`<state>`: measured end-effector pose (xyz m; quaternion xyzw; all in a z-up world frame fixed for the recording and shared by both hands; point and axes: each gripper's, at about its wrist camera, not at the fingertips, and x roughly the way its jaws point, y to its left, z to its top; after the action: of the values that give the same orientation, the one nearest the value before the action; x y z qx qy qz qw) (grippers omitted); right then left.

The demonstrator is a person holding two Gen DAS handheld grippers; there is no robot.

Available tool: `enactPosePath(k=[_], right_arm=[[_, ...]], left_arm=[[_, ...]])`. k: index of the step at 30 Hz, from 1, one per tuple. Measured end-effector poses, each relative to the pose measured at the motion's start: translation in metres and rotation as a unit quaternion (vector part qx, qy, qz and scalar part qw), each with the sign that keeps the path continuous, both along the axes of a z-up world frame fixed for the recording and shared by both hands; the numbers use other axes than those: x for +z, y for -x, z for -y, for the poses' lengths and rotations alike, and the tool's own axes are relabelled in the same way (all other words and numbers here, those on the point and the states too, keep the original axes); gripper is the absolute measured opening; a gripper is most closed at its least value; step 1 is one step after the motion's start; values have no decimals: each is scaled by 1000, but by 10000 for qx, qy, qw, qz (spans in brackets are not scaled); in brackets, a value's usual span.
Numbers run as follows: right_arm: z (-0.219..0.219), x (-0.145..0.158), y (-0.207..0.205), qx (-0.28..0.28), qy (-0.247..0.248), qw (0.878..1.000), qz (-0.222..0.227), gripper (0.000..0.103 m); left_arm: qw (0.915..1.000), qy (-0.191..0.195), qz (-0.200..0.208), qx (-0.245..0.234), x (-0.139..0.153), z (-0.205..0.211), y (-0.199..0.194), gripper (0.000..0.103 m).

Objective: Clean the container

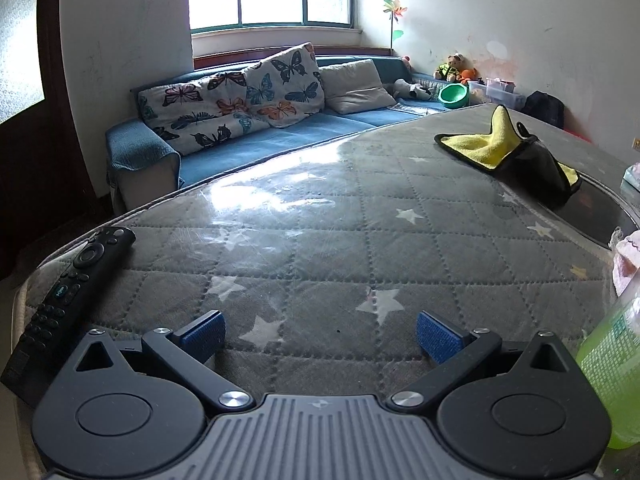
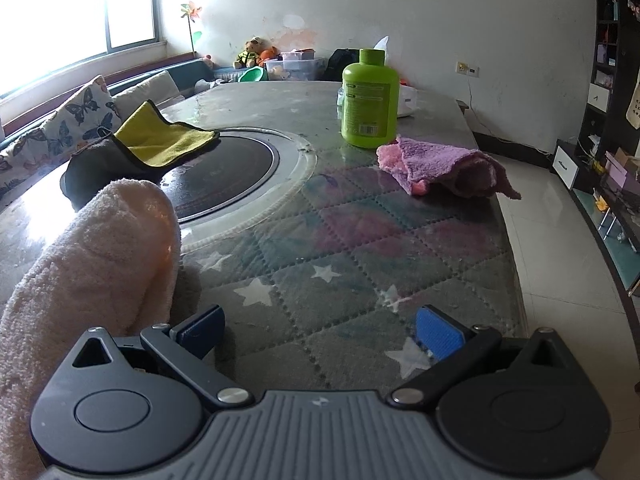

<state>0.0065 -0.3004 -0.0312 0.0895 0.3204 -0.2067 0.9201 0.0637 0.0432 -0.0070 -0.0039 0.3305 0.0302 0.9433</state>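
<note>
A lime-green bottle (image 2: 370, 100) with a green cap stands upright on the table's far side; its blurred side fills the right edge of the left wrist view as the green bottle (image 1: 612, 364). A yellow and black cloth (image 2: 160, 142) lies crumpled beside the round black hob (image 2: 224, 178); the same yellow cloth (image 1: 508, 148) shows at the upper right. A pink-purple cloth (image 2: 444, 164) lies near the bottle. A pale pink towel (image 2: 88, 264) bulks beside my right gripper (image 2: 320, 334), which is open and empty. My left gripper (image 1: 320, 336) is open and empty over the tabletop.
A black remote control (image 1: 64, 300) lies at the table's left edge. The table (image 1: 320, 232) has a grey star-patterned quilted cover under clear film. A blue sofa (image 1: 280, 120) with cushions stands beyond it. Shelves (image 2: 612, 80) line the right wall.
</note>
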Motion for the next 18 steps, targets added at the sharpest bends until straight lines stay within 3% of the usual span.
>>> enactPosePath(k=[18], right_arm=[[1, -2, 0, 3, -2, 10000, 21, 103]], left_arm=[[10000, 46, -4, 5, -1, -1, -1, 103]])
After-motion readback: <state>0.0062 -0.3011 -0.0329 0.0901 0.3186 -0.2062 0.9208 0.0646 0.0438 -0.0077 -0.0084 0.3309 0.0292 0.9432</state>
